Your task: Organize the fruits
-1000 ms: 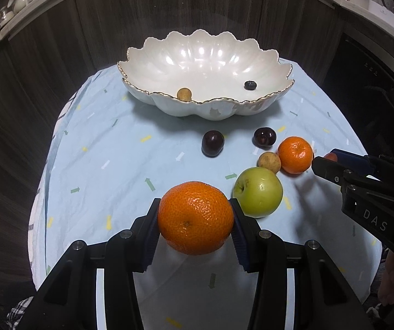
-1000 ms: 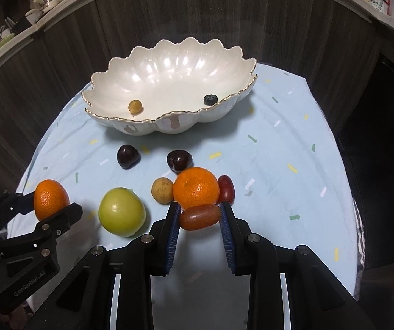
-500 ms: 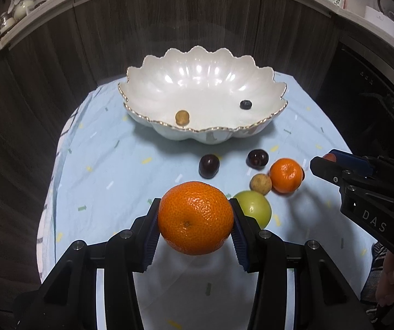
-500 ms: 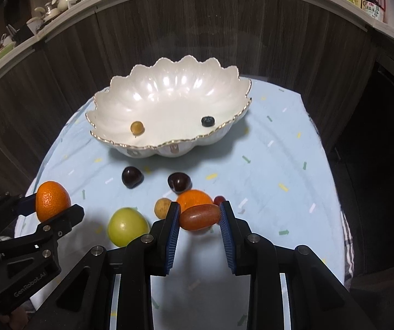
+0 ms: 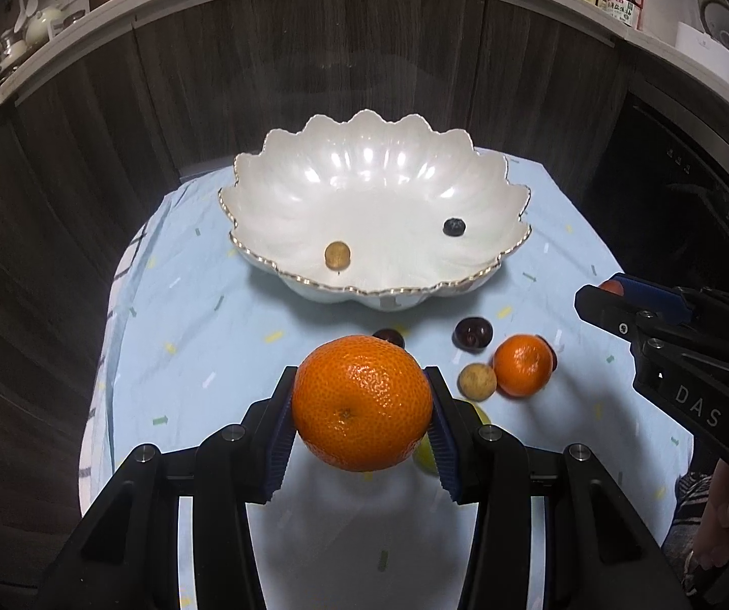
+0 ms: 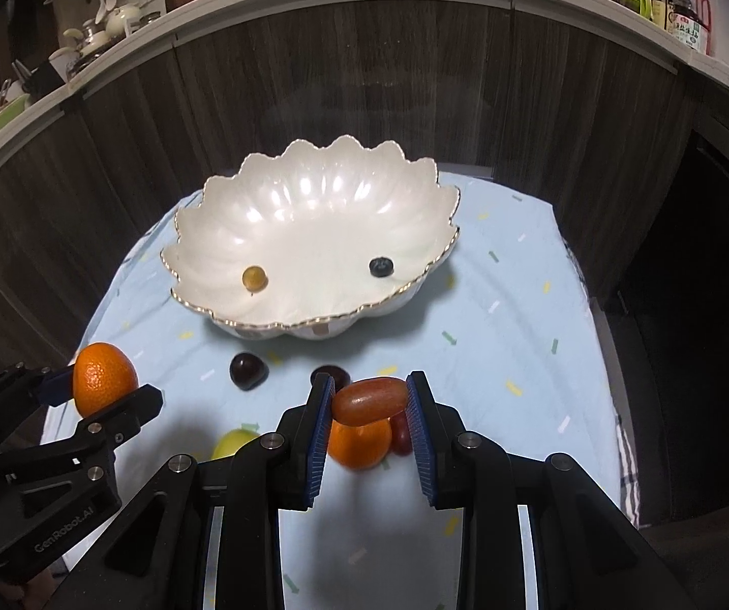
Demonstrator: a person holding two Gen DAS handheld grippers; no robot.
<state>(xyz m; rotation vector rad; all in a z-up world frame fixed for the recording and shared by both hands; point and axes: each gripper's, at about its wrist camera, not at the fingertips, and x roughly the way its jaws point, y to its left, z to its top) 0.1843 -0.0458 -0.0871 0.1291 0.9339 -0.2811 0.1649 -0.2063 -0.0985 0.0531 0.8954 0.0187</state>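
Orange mandarin [image 5: 362, 401] clamped between the left gripper [image 5: 362, 406] pads, held above the pale blue cloth [image 5: 186, 335]. Oblong reddish tomato [image 6: 370, 400] pinched crosswise in the right gripper [image 6: 369, 404]. White scalloped bowl [image 5: 380, 173] ahead, holding a tan longan [image 5: 337, 255] and a blueberry [image 5: 454, 226]. Loose on the cloth: smaller mandarin [image 5: 522, 365], two dark cherries [image 5: 472, 334], another longan [image 5: 476, 381].

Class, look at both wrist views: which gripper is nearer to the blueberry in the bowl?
Right. The right gripper sits almost straight in front of the blueberry; the left gripper, holding the orange, is off to its left, farther back.
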